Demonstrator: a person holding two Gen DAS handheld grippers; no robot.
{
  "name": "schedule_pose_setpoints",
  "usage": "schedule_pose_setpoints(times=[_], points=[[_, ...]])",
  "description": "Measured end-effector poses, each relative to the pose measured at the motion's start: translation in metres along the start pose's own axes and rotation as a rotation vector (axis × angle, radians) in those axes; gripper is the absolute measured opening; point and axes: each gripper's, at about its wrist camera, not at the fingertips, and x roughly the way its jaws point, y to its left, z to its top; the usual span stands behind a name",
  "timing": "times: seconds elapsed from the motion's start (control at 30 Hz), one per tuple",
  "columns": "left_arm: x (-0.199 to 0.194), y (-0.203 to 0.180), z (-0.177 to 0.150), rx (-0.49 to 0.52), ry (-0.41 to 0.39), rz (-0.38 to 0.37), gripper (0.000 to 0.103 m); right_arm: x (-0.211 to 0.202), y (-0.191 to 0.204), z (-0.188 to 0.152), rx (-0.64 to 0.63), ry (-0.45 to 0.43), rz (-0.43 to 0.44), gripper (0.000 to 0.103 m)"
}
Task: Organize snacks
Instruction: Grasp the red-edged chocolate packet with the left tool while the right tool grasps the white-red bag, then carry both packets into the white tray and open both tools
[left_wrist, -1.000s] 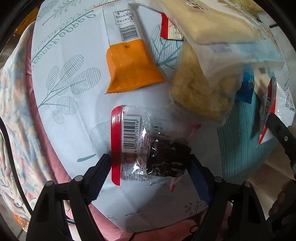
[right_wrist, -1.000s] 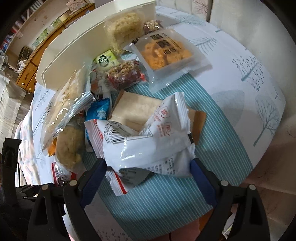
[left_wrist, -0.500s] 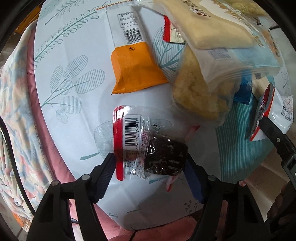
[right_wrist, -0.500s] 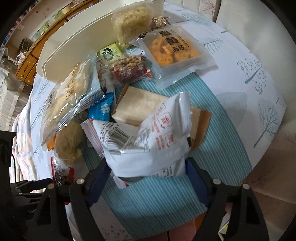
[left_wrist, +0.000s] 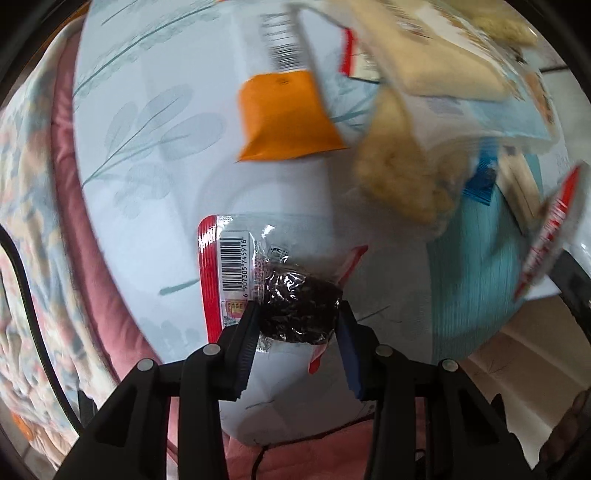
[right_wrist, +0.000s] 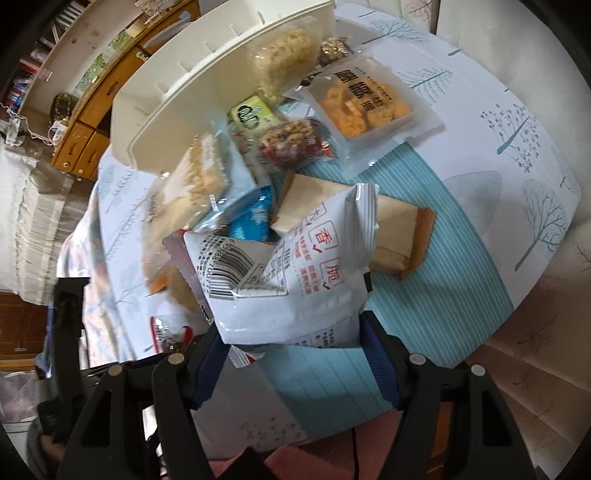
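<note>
We saw our left gripper (left_wrist: 298, 317) pointing steeply down at a round table (left_wrist: 155, 155) covered with a pale cloth printed with leaves. Its jaws were closing, and both blue pads pressed against the dark cake inside a clear wrapper with a red edge (left_wrist: 266, 280), so the gripper had hold of that small snack at its near end. The barcode end of the wrapper stuck out to the left past the finger. Further off lay an orange and white packet (left_wrist: 286, 107) flat on the cloth, and to the right a heap of clear bags of pale crisp rice cakes (left_wrist: 406, 177), blurred in this view.

Our right gripper (right_wrist: 291, 332) also pointed down, over the teal striped mat (right_wrist: 436, 258) in the middle of the table. Its jaws were closing too, and a puffy white bag with red print and a barcode (right_wrist: 288, 273) sat between them, with both pads against its lower corners, its upper part crumpled and raised over the snacks behind it. Behind it a tan flat packet (right_wrist: 391, 229) lay on the mat, just beside a small blue packet (right_wrist: 255, 218). Further back sat a red packet of nuts (right_wrist: 291, 144), a frosted tray pack of orange pieces (right_wrist: 365, 107) and a green and white packet (right_wrist: 251, 112). A white plastic bin (right_wrist: 192, 85) stood tipped at the far edge, with a bag of rice cake (right_wrist: 284, 59) leaning in its mouth.
</note>
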Motion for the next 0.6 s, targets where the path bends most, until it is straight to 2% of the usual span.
schedule_pose_setpoints(times=[0.13, 0.23, 0.43, 0.6], points=[[-0.007, 0.015, -0.003, -0.078, 0.037, -0.028, 0.039, -0.004, 0.002, 0.003, 0.017, 0.051, 0.027, 0.069], [-0.021, 0.026, -0.005, -0.12, 0.031, -0.043, 0.039, -0.01, -0.002, 0.01, 0.036, 0.098, 0.074, 0.069], [-0.067, 0.033, -0.012, -0.171, -0.052, -0.09, 0.039, -0.028, 0.014, 0.032, 0.003, 0.115, 0.143, 0.07], [-0.111, 0.032, 0.002, -0.206, -0.12, -0.127, 0.039, -0.045, 0.028, 0.057, -0.058, 0.107, 0.182, 0.07]])
